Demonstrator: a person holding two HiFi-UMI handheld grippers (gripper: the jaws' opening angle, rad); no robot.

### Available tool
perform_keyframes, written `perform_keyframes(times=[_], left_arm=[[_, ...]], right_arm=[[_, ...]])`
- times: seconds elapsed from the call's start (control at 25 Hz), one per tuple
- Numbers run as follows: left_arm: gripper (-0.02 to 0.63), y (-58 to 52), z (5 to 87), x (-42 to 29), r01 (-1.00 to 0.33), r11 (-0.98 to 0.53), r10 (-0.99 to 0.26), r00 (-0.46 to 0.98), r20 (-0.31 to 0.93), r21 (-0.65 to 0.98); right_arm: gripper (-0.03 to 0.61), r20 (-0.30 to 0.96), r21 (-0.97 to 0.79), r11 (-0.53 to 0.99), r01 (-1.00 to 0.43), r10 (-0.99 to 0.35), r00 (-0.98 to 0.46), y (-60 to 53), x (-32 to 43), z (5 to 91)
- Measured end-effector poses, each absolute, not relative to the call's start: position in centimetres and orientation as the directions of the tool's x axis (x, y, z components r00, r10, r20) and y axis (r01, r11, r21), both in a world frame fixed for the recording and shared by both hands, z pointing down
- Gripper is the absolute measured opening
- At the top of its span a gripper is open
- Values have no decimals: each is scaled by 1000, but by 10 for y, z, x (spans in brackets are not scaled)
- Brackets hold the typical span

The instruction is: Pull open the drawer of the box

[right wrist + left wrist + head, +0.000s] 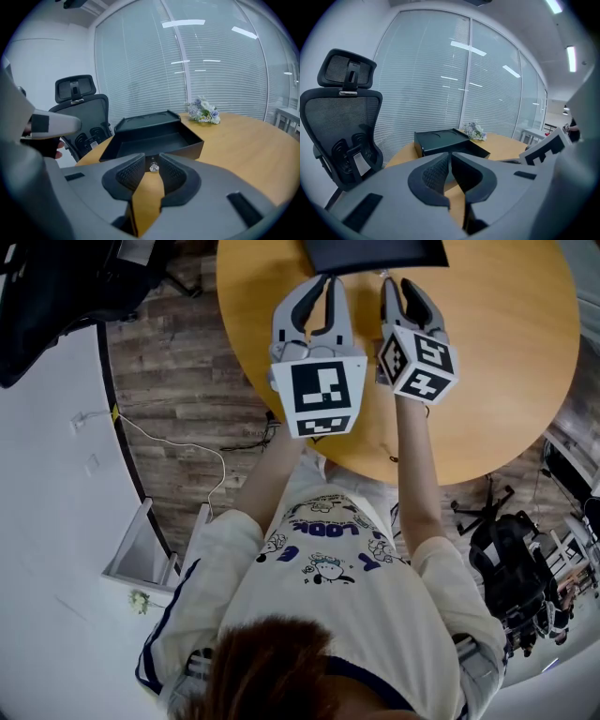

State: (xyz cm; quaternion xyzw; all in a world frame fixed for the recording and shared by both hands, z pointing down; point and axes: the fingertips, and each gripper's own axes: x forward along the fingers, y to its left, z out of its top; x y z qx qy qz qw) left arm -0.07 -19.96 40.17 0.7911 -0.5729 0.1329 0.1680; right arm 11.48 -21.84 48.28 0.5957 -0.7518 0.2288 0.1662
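On the tabletop (497, 362): the black box (375, 251) sits at the far edge from you, just past both tool tips.
Box: your head view catches only its near strip. The right gripper view shows the whole box (145, 123), with the drawer (154, 140) standing pulled out toward you.
Drawer: its inside shows only in the right gripper view. The left gripper view shows the box (440, 140) from the side, with the drawer (476, 149) sticking out to the right.
Knob: a small clear knob (153, 166) on the drawer front shows only in the right gripper view, in the gap at your tool tips.
Right tool (150, 161): its jaws are slightly apart, with dark space on either side of the knob and no pad pressing it. From above, the right tool (394, 285) points at the box front.
Left tool (450, 155): its jaws are together at the tips, with nothing between them. From above, the left tool (330, 282) is just beside the right one, short of the box.
Flowers: a small bunch (202, 111) lies beyond the box and is out of your head view.
Chair: a black office chair (344, 126) stands left of the tabletop.
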Motion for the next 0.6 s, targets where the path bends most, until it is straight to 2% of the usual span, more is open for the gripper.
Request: perform_keyframes(times=[0.2,0.6], left_arm=[[31,-192,377,0,-951,-288,-877,310,366,114],[31,-170,327,-4,-956,-277,-910,295,292,101]], right_arm=[[74,462,-142,186,-972,-856,-231,-209,113,442],[60,355,-139,218,-966,-900,-254,-181,104,368]])
